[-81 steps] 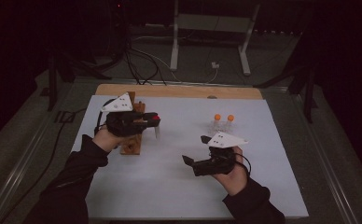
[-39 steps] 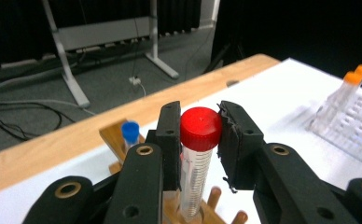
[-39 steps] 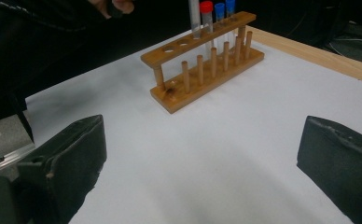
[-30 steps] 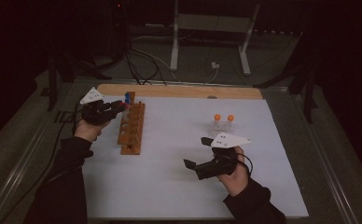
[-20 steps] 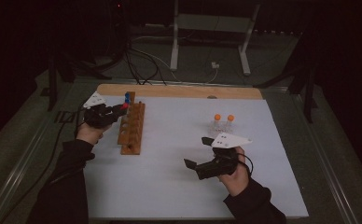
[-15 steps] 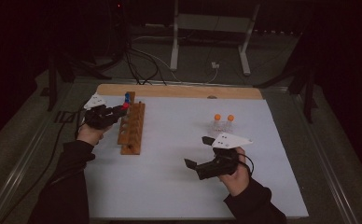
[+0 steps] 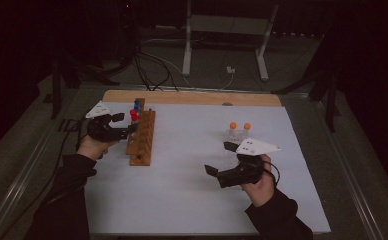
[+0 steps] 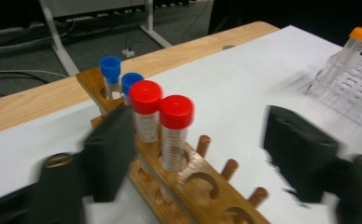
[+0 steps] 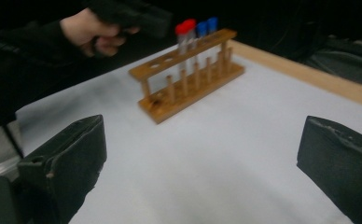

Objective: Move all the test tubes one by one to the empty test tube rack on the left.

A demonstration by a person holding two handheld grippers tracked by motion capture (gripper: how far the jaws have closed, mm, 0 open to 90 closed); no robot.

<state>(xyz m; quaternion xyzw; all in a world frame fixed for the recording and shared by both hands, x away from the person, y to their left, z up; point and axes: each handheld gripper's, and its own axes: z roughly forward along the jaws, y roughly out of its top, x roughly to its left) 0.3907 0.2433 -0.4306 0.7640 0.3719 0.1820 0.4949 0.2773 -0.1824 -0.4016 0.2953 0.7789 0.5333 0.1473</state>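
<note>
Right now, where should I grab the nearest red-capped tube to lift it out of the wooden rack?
Grip the nearest red-capped tube around its cap and the bare neck beneath, coming from above. It stands upright in the wooden rack, so probably only that top part is free.

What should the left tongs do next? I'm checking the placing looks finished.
Probably back the left tongs away from the wooden rack. Their jaws have just been opening, and the near red-capped tube stands upright in its hole, free of the pads. Two orange-capped tubes wait in the clear rack.
</note>
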